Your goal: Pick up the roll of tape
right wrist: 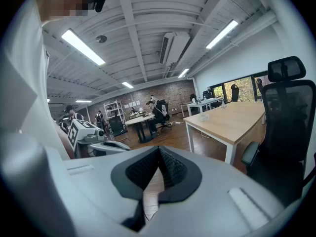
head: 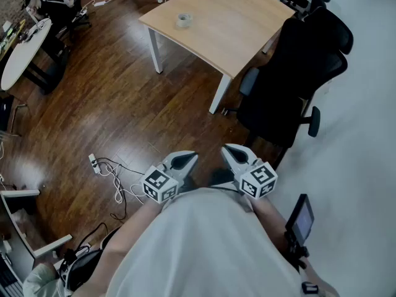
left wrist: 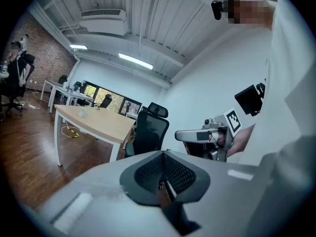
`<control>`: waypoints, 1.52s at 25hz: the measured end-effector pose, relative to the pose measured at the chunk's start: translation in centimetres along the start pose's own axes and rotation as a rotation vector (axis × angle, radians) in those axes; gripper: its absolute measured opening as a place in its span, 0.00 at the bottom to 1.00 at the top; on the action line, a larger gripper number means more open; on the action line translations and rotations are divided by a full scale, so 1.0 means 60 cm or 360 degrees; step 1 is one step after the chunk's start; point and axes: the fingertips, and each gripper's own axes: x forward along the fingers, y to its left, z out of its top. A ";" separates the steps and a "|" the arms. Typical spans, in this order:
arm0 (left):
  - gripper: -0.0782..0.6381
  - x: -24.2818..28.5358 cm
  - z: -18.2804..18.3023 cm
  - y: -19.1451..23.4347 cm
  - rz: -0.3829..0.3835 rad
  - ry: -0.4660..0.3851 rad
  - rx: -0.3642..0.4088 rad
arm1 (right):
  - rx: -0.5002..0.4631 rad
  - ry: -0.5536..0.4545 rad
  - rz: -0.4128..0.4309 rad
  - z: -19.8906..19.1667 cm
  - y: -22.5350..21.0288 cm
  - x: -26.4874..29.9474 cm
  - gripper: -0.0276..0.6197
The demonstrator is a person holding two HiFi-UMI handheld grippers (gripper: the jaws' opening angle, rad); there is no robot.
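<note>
Presently task not begun: roll of tape untouched on table, well apart from claws. Both left claw and right claw clenched, empty. Approach, grasp, lift remain.

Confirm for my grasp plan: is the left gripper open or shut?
Shut. The left gripper shows its jaws meeting at the tips in its own view, nothing between them.
</note>
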 end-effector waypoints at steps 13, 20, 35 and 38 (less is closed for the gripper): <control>0.12 0.054 0.011 0.059 0.0052 0.0042 -0.0041 | -0.0011 -0.0029 -0.0005 0.028 -0.077 0.042 0.05; 0.12 0.153 0.049 0.098 0.0092 0.0059 -0.0042 | -0.0019 0.0029 0.0074 0.046 -0.181 0.072 0.05; 0.12 0.285 0.149 0.168 0.0358 -0.0012 -0.0023 | 0.0050 0.0052 0.0335 0.112 -0.349 0.134 0.05; 0.12 0.293 0.154 0.176 0.0388 -0.0001 -0.0028 | 0.0074 0.0065 0.0373 0.115 -0.360 0.140 0.05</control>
